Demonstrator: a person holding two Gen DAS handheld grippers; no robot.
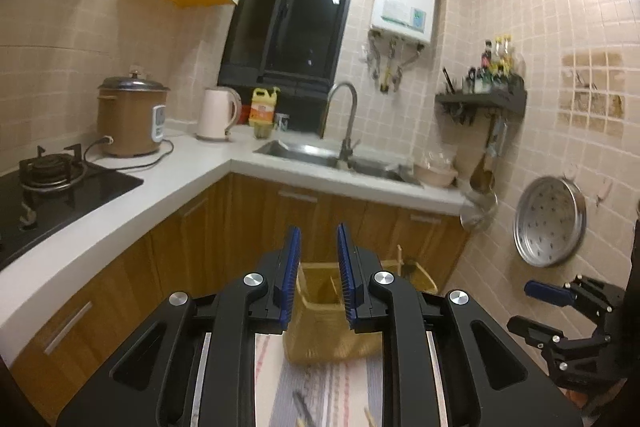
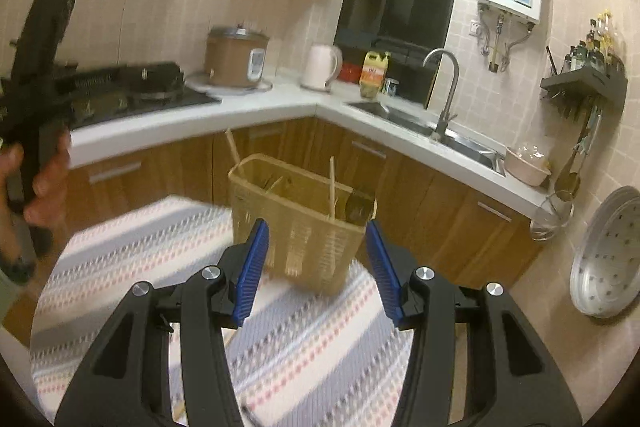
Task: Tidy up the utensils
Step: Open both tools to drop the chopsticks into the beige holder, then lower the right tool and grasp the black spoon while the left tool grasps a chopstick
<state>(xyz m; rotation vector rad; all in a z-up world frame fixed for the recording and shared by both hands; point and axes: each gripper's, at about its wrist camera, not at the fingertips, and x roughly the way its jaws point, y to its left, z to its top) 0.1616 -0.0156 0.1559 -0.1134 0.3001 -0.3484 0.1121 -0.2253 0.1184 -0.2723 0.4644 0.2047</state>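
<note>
In the left wrist view, the left gripper (image 1: 319, 247) is being held with its jaws slightly parted and empty above the basket (image 1: 320, 343) on the striped cloth (image 1: 320, 387); in the right wrist view, the right gripper (image 2: 316, 247) is being held released and empty before the basket (image 2: 296, 227), where utensils (image 2: 332, 187) are standing.

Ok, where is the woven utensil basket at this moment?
In the right wrist view the woven basket stands centre frame at the far edge of the striped cloth, in front of the wooden cabinets. It is just beyond the open right claw.
</note>
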